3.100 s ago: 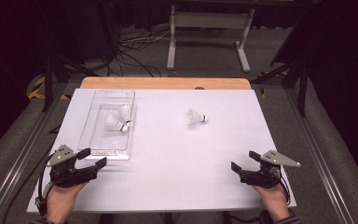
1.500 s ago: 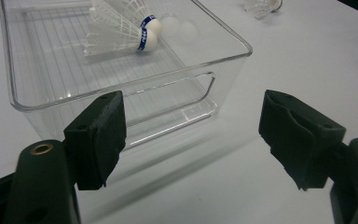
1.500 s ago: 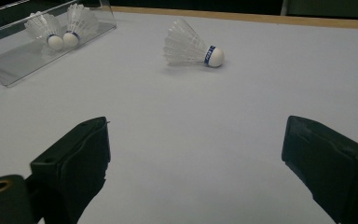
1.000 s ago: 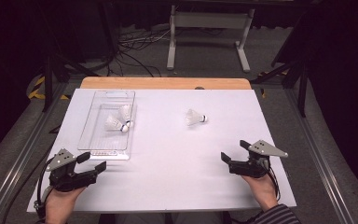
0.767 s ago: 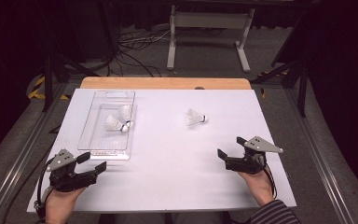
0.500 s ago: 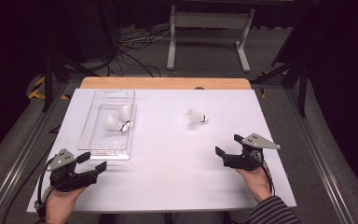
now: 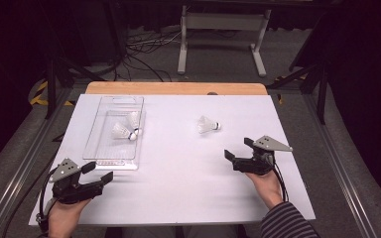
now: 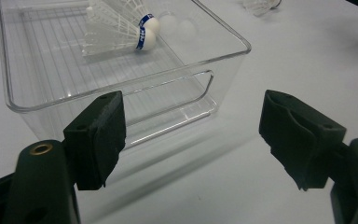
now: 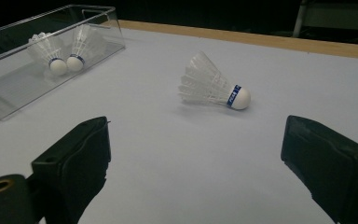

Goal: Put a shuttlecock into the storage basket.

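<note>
A white shuttlecock (image 7: 207, 125) (image 9: 213, 88) with a blue band lies on its side on the white tabletop, right of centre. My right gripper (image 7: 238, 148) (image 9: 196, 158) is open and empty, a short way in front of it and pointing at it. A clear plastic tray (image 7: 104, 154) (image 8: 223, 46) (image 9: 9, 100) at the left holds two more shuttlecocks (image 7: 121, 132) (image 8: 121, 37) (image 9: 51, 53). My left gripper (image 7: 99, 171) (image 8: 193, 135) rests open and empty just in front of the tray's near end.
The white table sheet (image 7: 178, 188) has a bare wooden strip (image 7: 176, 88) along its far edge. Beyond the table stand a grey metal frame (image 7: 221, 29) and floor cables (image 7: 144, 54). Metal rails run along both table sides.
My right gripper has moved forward and slightly left, closer to the loose shuttlecock, still open. My left gripper has stayed where it was.
</note>
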The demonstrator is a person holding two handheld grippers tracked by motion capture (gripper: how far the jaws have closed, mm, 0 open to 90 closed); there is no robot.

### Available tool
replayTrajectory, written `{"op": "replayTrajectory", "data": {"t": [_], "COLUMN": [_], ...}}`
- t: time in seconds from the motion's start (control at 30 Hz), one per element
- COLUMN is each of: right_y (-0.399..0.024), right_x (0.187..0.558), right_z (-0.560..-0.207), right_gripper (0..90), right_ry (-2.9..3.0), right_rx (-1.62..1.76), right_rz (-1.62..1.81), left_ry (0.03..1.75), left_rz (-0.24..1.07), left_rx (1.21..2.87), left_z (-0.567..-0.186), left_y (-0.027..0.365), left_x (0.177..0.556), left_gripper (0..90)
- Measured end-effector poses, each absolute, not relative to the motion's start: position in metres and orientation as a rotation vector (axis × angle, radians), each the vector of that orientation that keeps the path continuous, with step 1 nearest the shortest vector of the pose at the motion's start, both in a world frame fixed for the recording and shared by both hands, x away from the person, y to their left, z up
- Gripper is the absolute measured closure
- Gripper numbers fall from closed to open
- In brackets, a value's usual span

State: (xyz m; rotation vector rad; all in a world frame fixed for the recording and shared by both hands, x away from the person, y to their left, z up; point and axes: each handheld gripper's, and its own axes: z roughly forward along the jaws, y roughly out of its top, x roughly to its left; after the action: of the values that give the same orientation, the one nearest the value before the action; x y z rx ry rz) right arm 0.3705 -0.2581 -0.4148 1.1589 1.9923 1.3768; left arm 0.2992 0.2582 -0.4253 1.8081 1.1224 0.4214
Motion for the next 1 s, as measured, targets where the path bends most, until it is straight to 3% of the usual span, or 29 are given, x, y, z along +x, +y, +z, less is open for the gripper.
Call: {"op": "replayTrajectory", "data": {"t": [1.0], "right_y": [-0.243], "right_x": [0.398], "right_z": [-0.403], "right_gripper": [16.2], "right_ry": [1.989], "right_rx": [1.167], "right_rz": [1.361], "left_ry": [1.121], "left_rz": [0.44], "left_rx": [1.818], "left_z": [-0.425], "left_y": [0.257], "left_x": [0.298], "left_gripper": [24.0]}}
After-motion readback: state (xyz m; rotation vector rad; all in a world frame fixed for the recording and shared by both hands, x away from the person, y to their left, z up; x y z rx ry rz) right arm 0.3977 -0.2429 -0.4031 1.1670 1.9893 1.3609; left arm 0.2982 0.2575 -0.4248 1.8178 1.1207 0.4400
